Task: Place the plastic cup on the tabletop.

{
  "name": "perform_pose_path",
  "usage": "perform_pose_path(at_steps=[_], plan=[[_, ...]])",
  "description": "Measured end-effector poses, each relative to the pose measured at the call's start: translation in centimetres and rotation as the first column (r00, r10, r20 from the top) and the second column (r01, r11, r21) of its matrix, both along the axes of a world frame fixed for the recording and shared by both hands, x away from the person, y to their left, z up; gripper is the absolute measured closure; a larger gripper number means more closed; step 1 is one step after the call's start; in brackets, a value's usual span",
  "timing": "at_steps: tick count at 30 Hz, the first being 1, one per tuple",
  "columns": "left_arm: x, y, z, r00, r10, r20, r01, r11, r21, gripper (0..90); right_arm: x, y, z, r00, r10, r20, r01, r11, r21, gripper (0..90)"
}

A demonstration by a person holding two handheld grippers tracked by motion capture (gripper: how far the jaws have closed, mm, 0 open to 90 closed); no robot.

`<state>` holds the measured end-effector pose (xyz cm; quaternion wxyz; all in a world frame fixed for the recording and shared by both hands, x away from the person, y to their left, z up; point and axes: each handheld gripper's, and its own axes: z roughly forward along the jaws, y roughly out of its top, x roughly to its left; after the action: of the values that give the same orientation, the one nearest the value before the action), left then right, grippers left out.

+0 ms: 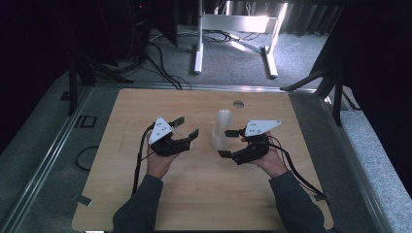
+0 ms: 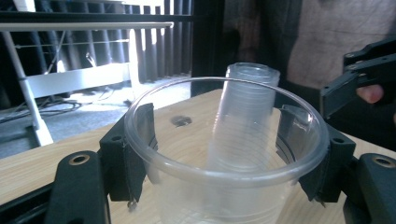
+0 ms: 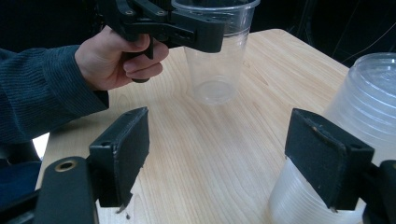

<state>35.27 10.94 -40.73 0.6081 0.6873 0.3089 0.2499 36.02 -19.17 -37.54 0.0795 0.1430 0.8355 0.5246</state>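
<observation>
My left gripper (image 1: pixel 187 128) has its fingers (image 2: pixel 136 144) squeezed on the rim of one clear cup (image 2: pixel 224 154). The cup stands up straight, mouth up, with its bottom close to the bench (image 1: pixel 204 189); I cannot tell if it touches.

My right gripper (image 1: pixel 227 142) has its fingers (image 3: pixel 123 149) spread wide and holds nothing. One finger sits right beside the stack of cups (image 1: pixel 221 128), low down near its bottom. I cannot tell if it touches. The other finger is out over bare bench.

The stack stands tall, a bit tilted, between my two hands. It is much nearer my right hand (image 1: pixel 272 162). The single cup is to the left of the stack, apart from it.

So I think the next pull is for my right fingers: the stack lies just to one side of them, not yet in the middle. I would slide over, then close.
</observation>
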Motion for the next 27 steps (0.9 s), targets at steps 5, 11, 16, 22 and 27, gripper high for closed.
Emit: perform_pose_path(at_steps=[5,11,16,22,27], plan=[[0.1,0.1,-0.2,0.9999,0.012,-0.003,-0.012,0.9999,0.003,28.8,0.0,0.0,0.0,1.0,0.001,0.0,-0.001,1.0,0.001,21.7],[0.3,0.5,-0.4,0.9994,0.033,-0.01,-0.033,0.9994,-0.001,28.8,0.0,0.0,0.0,1.0,0.002,-0.001,-0.002,1.0,0.001,21.7],[0.5,0.7,-0.6,0.9988,0.049,-0.01,-0.049,0.9988,-0.002,28.8,0.0,0.0,0.0,1.0,0.002,-0.001,-0.002,1.0,0.0,21.7],[0.6,1.0,-0.8,0.9976,0.069,-0.009,-0.069,0.9976,0.008,28.8,0.0,0.0,0.0,1.0,0.003,-0.001,-0.003,1.0,-0.001,21.7],[0.8,1.3,-1.0,0.9953,0.095,-0.013,-0.095,0.9954,0.003,28.8,0.1,0.0,0.0,1.0,0.003,0.0,-0.003,1.0,-0.001,21.7]])
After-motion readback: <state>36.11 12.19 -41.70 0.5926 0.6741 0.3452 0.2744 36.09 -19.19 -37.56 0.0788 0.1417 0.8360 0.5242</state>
